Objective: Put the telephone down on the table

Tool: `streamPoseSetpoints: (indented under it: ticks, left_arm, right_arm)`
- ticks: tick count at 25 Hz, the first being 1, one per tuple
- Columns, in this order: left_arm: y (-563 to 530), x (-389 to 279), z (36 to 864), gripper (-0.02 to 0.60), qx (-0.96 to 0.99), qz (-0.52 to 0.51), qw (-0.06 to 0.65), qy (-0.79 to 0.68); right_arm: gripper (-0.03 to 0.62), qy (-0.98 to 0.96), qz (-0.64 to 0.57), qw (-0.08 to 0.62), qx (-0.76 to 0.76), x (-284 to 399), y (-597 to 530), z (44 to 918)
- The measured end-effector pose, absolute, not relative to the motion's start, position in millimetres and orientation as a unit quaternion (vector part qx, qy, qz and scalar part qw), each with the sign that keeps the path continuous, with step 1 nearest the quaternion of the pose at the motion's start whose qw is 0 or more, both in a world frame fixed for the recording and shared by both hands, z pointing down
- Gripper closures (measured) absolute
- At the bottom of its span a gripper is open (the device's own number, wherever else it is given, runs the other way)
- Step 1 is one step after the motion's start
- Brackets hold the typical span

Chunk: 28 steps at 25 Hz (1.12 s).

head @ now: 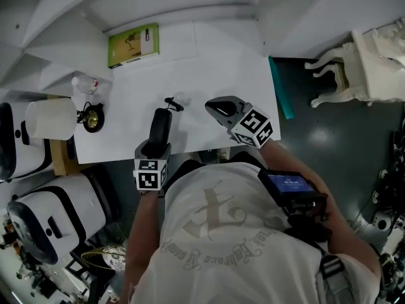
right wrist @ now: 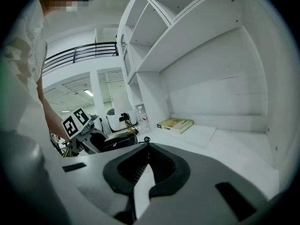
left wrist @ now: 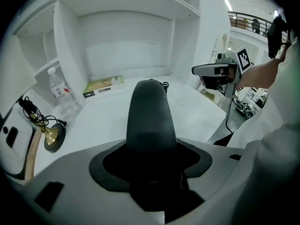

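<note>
Telephone (head: 159,130) location: the dark handset is clamped at its near end in the left gripper (head: 154,149), over the front part of the white tabletop (head: 209,62). The left gripper view shows the jaws closed on the handset body, which extends straight forward out of them.

Long axis: the handset runs from the person toward the back wall, in line with the left gripper's own jaws and roughly level. A small black cord piece (head: 173,103) sits just beyond its far tip. Whether it is attached to the handset cannot be determined.

Right gripper (head: 218,108): it is held to the right of the handset, near it but apart, and angled toward the handset's far end. Its jaws are drawn together with nothing between them.

Contact: no view shows whether the underside of the handset touches the tabletop.

Assessment: the left gripper is the working gripper, since it alone carries the load. The move calls for lowering straight down with the long axis kept level, then opening the jaws once the handset is fully supported. The surface below and ahead of the handset appears bare. The green book (head: 133,43) at the back, the bottle (head: 84,83) and the brass round object (head: 93,117) at the left edge lie well apart from the landing zone.
</note>
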State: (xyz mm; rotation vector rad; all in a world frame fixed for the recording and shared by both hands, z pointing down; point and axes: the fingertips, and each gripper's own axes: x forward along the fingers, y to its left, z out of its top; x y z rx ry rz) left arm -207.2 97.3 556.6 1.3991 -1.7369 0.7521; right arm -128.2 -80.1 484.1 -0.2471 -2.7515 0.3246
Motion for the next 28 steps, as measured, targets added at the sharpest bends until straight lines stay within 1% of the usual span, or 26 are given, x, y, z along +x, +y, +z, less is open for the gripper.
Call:
streamPoseSetpoints:
  ticks: [9, 16, 28]
  left_arm:
    - [70, -229, 561, 0.301, 0.603, 0.327, 0.358, -0.633]
    - [32, -236, 566, 0.301, 0.638, 0.347, 0.335, -0.600]
    - [-39, -211, 578, 0.301, 0.691, 0.382, 0.288, -0.542]
  right_arm:
    - [0.577, -0.975, 0.133, 0.177, -0.017, -127, -81, 491]
    - [0.577, -0.972, 0.147, 0.175, 0.046, -106, -93, 493]
    - [0.577, -0.963, 0.170, 0.173, 0.116, -59, -114, 504]
